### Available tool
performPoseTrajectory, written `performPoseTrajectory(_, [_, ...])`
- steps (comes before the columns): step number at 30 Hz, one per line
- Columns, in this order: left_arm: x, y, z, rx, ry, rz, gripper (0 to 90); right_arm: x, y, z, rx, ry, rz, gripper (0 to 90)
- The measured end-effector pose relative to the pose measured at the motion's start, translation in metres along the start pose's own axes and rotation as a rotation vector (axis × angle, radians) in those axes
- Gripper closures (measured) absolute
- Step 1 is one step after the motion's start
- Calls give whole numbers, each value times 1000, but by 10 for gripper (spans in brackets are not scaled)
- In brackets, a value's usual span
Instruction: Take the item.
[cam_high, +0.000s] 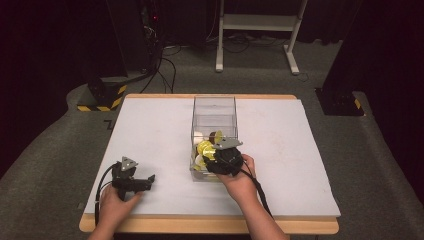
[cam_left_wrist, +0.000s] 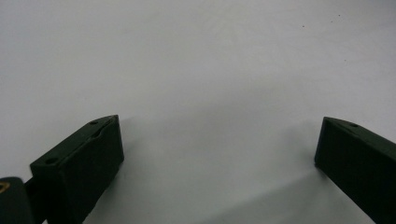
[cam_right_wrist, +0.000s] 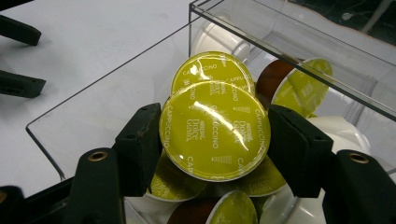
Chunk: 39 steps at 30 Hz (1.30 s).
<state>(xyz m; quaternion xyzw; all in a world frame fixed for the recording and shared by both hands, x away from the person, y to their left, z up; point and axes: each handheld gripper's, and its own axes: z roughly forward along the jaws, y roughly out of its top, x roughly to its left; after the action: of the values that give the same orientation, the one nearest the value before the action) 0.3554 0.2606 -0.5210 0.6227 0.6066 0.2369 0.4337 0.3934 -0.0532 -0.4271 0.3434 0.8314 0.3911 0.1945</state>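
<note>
- Right hand-held gripper (cam_right_wrist: 215, 135) is clamped on a yellow-lidded capsule (cam_right_wrist: 214, 130) atop the pile inside the clear box (cam_high: 214, 107), probably for lifting out.
- Left hand-held gripper (cam_left_wrist: 219, 154), jaws apart and holding nothing, rests on the bench (cam_high: 150, 130) left of the box.

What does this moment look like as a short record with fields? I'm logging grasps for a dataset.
container: clear plastic box on the white table
contents: coffee capsules, yellow-green lids, some brown or white bodies
right hand-held gripper: over the box, jaws closed on a capsule with a "Cappuccino" lid
left hand-held gripper: jaws wide apart, nothing between them, just above the bare table
</note>
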Motion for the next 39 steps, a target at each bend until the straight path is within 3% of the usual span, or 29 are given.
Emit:
performPoseTrajectory(18, [0, 0, 0, -3, 0, -5, 13, 3, -5, -6, -76, 11, 6, 381])
performPoseTrajectory(26, [0, 0, 0, -3, 0, -5, 13, -1, -5, -16, -120, 27, 34, 381])
performPoseTrajectory(39, [0, 0, 0, -3, 0, -5, 13, -4, -7, -19, -127, 29, 47, 381])
